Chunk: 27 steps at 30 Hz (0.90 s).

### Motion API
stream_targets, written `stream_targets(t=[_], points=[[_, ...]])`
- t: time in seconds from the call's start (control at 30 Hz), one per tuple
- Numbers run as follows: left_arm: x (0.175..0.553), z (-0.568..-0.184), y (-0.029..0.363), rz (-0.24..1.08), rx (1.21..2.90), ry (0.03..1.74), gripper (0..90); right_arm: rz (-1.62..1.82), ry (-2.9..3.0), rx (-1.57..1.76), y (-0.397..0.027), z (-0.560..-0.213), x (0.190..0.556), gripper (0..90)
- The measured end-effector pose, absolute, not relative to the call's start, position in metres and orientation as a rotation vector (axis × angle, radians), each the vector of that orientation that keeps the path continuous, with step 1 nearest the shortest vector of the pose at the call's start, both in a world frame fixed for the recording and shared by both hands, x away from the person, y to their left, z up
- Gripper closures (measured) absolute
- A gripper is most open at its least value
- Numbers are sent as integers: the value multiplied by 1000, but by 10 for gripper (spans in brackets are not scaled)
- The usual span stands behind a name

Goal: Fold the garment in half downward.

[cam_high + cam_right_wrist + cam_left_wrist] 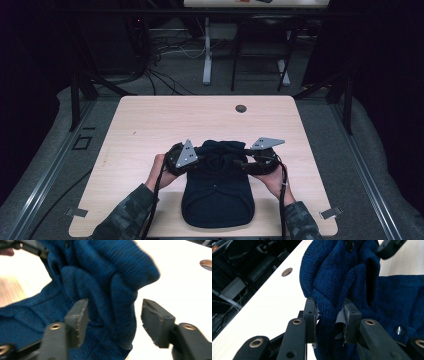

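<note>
With the left gripper (329, 320) clamped on the sweater (217, 192), the right gripper (113, 322), jaws apart, should close squarely around its fold.

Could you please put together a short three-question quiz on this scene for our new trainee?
1. True or false: the left hand-held gripper is shut on the blue knit garment.
2. The right hand-held gripper is: A) open around a fold, B) clamped shut, C) away from the garment.
3. What round feature lies in the table beyond the garment?

Key: 1 true; 2 A; 3 a hole.
</note>
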<state>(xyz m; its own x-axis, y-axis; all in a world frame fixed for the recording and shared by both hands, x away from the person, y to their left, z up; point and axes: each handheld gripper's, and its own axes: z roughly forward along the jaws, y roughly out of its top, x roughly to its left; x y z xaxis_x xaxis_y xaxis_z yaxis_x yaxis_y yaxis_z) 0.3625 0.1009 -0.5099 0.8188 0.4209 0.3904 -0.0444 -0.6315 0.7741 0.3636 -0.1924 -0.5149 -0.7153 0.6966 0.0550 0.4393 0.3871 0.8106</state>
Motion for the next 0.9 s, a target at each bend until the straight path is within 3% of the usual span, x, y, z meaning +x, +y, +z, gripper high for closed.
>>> stream_targets(t=[0.13, 0.33, 0.6, 0.9], points=[[360, -512, 102, 703, 2161, 259, 698, 1270, 2322, 1013, -195, -510, 364, 293], [354, -514, 102, 711, 2163, 228, 695, 1267, 2308, 995, -191, -506, 361, 338], [349, -519, 105, 663, 2171, 251, 681, 1235, 2315, 954, -188, -508, 354, 598], [345, -523, 106, 630, 2171, 258, 676, 1217, 2338, 912, -190, -513, 344, 721]])
